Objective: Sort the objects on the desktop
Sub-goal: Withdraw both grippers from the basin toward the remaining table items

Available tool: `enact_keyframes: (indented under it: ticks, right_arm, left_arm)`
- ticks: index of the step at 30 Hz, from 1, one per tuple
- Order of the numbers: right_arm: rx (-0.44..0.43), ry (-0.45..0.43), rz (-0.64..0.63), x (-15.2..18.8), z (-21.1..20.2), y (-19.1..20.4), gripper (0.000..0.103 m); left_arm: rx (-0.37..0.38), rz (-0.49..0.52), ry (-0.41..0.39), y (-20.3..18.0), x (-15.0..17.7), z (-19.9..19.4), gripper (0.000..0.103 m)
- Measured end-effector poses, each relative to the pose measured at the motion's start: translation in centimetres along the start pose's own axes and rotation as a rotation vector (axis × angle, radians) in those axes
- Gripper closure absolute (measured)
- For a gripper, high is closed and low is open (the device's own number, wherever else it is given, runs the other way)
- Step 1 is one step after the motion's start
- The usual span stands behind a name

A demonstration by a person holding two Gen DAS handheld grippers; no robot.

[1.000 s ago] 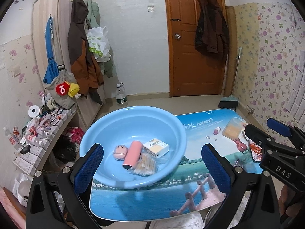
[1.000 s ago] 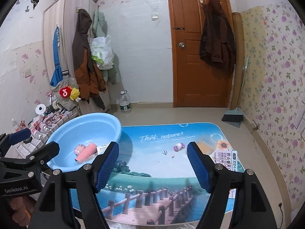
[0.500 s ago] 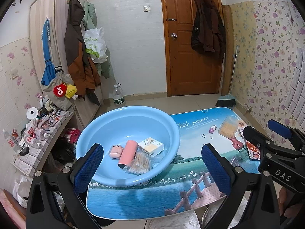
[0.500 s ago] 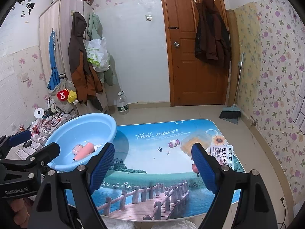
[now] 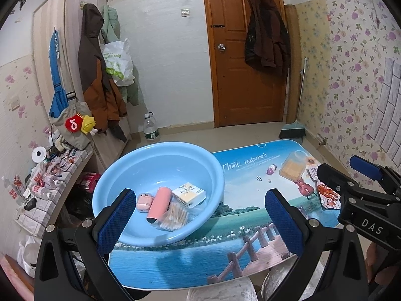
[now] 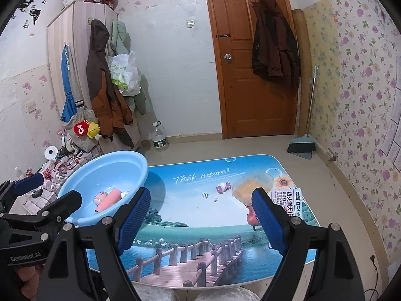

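A light blue basin stands on the left part of the scenic-print table. In it lie a small pink gadget, a pink cylinder, a tissue pack and a bag of cotton swabs. A clear box with yellow contents and a printed packet lie at the table's right. My left gripper hovers open before the basin, holding nothing. My right gripper is open over the table's middle, empty.
A cluttered low shelf runs along the left wall below a wardrobe hung with coats. On the floor beyond the table stand a water bottle and a broom with dustpan. A person's knees sit under the near table edge.
The right gripper's jaws stand a little wider than a second ago. Both views have shifted only slightly. The things in the basin and on the table have not moved.
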State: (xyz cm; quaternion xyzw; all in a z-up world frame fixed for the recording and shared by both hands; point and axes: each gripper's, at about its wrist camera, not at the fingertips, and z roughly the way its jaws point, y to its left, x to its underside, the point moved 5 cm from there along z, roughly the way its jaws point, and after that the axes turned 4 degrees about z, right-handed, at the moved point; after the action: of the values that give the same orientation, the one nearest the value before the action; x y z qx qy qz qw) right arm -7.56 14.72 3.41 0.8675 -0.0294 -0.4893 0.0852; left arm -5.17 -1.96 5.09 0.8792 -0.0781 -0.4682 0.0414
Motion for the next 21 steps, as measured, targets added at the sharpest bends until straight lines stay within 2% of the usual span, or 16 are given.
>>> enact_keyframes:
  ticks: [21]
  right_arm:
    - [0.034, 0.012, 0.032, 0.8, 0.5, -2.5, 0.018]
  left_arm:
    - [0.017, 0.026, 0.008, -1.5, -0.2, 0.4, 0.0]
